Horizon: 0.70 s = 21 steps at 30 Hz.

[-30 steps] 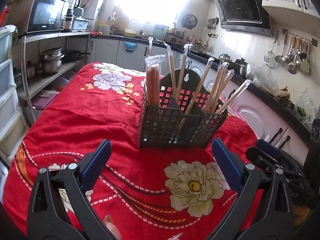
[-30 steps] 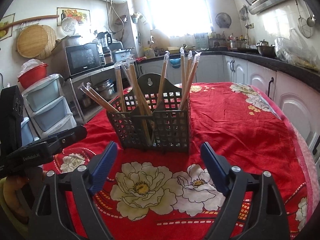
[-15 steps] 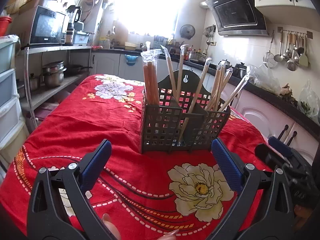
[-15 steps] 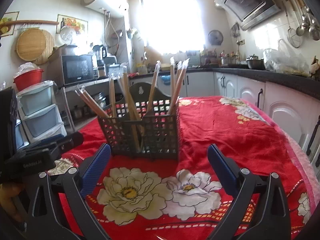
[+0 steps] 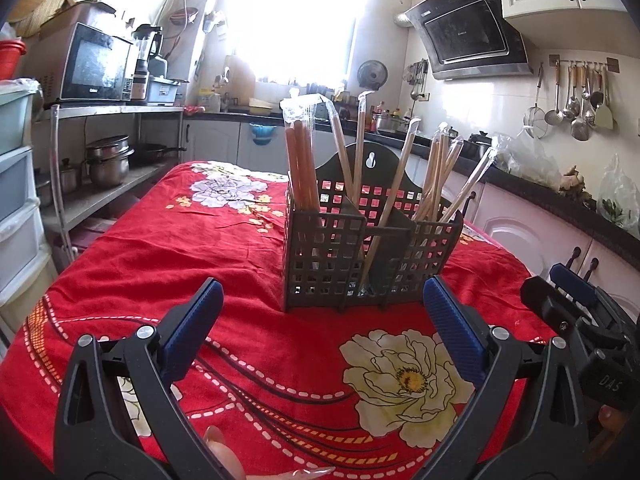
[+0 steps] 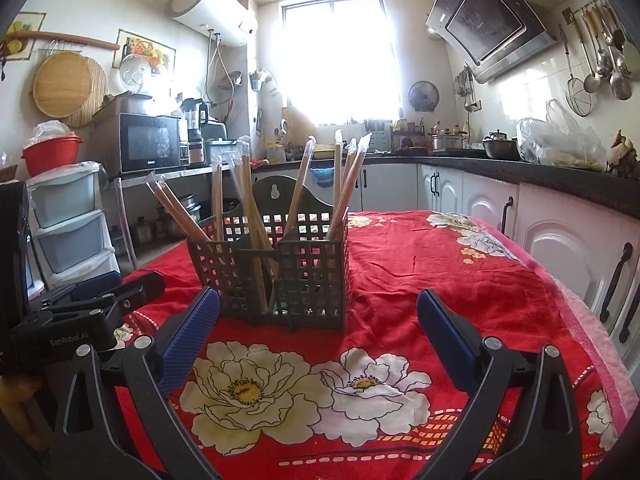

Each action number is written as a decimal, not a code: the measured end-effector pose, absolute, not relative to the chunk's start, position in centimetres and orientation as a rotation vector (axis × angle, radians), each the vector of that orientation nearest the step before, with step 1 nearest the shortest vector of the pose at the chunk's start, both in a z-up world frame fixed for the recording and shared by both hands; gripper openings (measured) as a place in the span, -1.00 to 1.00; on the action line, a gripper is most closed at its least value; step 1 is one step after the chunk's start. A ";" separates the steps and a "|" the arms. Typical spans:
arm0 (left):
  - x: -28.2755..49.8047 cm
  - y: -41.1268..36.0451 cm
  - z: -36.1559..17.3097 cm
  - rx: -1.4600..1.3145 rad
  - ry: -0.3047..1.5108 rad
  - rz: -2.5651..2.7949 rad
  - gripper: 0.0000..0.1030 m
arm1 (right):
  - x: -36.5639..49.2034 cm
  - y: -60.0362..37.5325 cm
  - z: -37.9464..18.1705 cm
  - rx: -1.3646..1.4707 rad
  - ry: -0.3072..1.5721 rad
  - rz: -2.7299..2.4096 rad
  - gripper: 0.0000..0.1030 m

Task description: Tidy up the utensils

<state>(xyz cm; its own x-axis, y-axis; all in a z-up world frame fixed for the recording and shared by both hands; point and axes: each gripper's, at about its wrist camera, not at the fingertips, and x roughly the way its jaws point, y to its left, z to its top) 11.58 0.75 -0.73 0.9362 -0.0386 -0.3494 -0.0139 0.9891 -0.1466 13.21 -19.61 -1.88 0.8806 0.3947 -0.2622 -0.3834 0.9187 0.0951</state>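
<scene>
Bare red tablecloth (image 5: 168,248) lies open left of the gridded utensil caddy (image 5: 360,252). Wrapped chopsticks (image 5: 404,184) fan above its rim, blocking overhead entry; the right gripper (image 5: 576,300) crowds its right.

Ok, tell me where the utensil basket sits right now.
The utensil basket stands upright on the red floral tablecloth, centre of both wrist views, just beyond the open left gripper and right gripper, touching neither.

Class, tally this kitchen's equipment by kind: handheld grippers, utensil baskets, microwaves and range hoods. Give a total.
Handheld grippers: 2 (left gripper, right gripper)
Utensil basket: 1
Microwave: 1
Range hood: 1
Total: 5
</scene>
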 end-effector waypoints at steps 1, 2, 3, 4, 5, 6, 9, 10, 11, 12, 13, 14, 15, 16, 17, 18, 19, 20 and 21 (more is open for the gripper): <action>11.5 0.8 -0.7 -0.149 0.356 -0.013 0.79 | 13.2 -19.6 -1.9 0.040 0.281 0.404 0.87; 11.5 0.8 -0.7 -0.149 0.353 -0.014 0.79 | 13.2 -19.6 -1.9 0.040 0.279 0.403 0.87; 11.4 0.7 -0.7 -0.147 0.352 -0.015 0.79 | 13.2 -19.7 -1.9 0.040 0.278 0.403 0.87; 11.4 0.7 -0.7 -0.145 0.352 -0.014 0.79 | 13.1 -19.7 -2.0 0.040 0.278 0.402 0.87; 11.5 0.7 -0.7 -0.142 0.353 -0.011 0.79 | 13.1 -19.7 -2.0 0.041 0.279 0.401 0.87; 11.5 0.6 -0.8 -0.141 0.353 -0.011 0.79 | 13.1 -19.7 -1.9 0.042 0.278 0.398 0.87; 11.4 0.6 -0.8 -0.136 0.352 -0.006 0.79 | 13.2 -19.8 -2.0 0.047 0.277 0.396 0.87; 11.4 0.5 -0.8 -0.136 0.353 -0.007 0.79 | 13.1 -19.8 -2.0 0.049 0.278 0.395 0.87; 11.5 0.5 -0.8 -0.137 0.354 -0.004 0.79 | 13.1 -19.9 -2.0 0.051 0.279 0.396 0.87; 11.5 0.6 -0.8 -0.137 0.355 -0.002 0.79 | 13.1 -19.9 -2.0 0.052 0.278 0.394 0.87; 11.5 0.6 -0.9 -0.138 0.356 -0.001 0.79 | 13.2 -19.9 -2.0 0.053 0.278 0.394 0.87; 11.5 0.6 -0.9 -0.139 0.355 0.000 0.79 | 13.2 -19.9 -2.1 0.054 0.279 0.394 0.87; 11.5 0.6 -0.8 -0.139 0.355 0.000 0.79 | 13.1 -19.9 -2.1 0.054 0.278 0.393 0.87; 11.4 0.6 -0.8 -0.139 0.354 0.000 0.79 | 13.1 -20.0 -2.1 0.054 0.278 0.393 0.87; 11.4 0.6 -0.8 -0.138 0.354 0.001 0.79 | 13.1 -20.0 -2.1 0.054 0.278 0.394 0.87; 11.4 0.6 -0.8 -0.138 0.353 0.000 0.79 | 13.2 -19.9 -2.1 0.054 0.278 0.394 0.87; 11.4 0.6 -0.9 -0.139 0.354 0.000 0.79 | 13.1 -19.9 -2.1 0.053 0.278 0.393 0.87; 11.4 0.6 -0.9 -0.140 0.355 0.000 0.79 | 13.1 -19.9 -2.1 0.054 0.278 0.394 0.87; 11.4 0.6 -0.9 -0.140 0.355 0.000 0.79 | 13.1 -19.9 -2.1 0.054 0.278 0.394 0.87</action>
